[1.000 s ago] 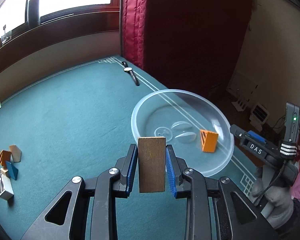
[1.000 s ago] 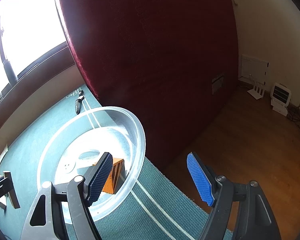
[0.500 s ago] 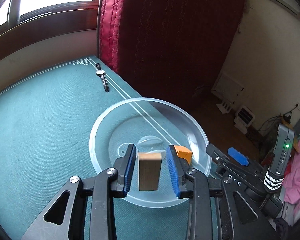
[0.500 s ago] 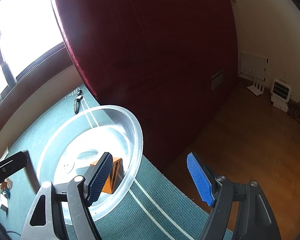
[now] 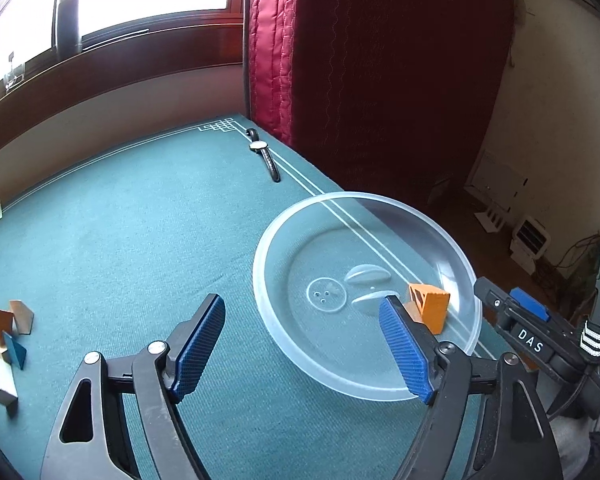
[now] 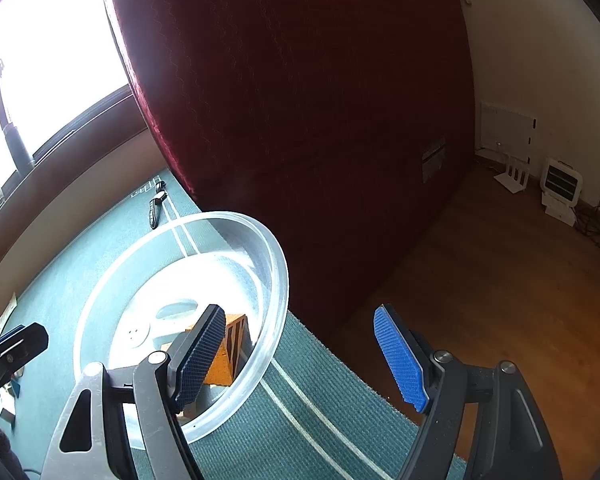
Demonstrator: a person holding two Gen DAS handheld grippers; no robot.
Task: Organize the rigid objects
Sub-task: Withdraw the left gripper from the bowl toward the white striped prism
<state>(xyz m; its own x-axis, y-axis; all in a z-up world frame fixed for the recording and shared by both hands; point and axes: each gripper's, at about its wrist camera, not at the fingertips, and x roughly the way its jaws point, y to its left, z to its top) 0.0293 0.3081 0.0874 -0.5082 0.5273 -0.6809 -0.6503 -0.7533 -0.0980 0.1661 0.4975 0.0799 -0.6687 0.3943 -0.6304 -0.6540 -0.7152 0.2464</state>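
Note:
A clear plastic bowl (image 5: pixel 268 248) sits near the right edge of the green table; it also shows in the right wrist view (image 6: pixel 278 264). An orange striped block (image 5: pixel 430 304) lies inside it, also seen in the right wrist view (image 6: pixel 226 354). A sliver of a wooden block (image 5: pixel 414 314) shows in the bowl behind my left gripper's right finger. My left gripper (image 5: pixel 304 352) is open and empty above the bowl's near-left rim. My right gripper (image 6: pixel 300 360) is open and empty over the bowl's right rim and table edge.
Several small blocks (image 5: pixel 8 336) lie at the table's left edge. A wristwatch (image 5: pixel 265 154) lies at the far side. A red padded panel (image 5: pixel 380 60) stands behind the table. The wooden floor (image 6: pixel 520 280) drops off to the right.
My left gripper opened and let go of the wooden block over the bowl, then pulled back to the left. My right gripper stayed open and nearly still.

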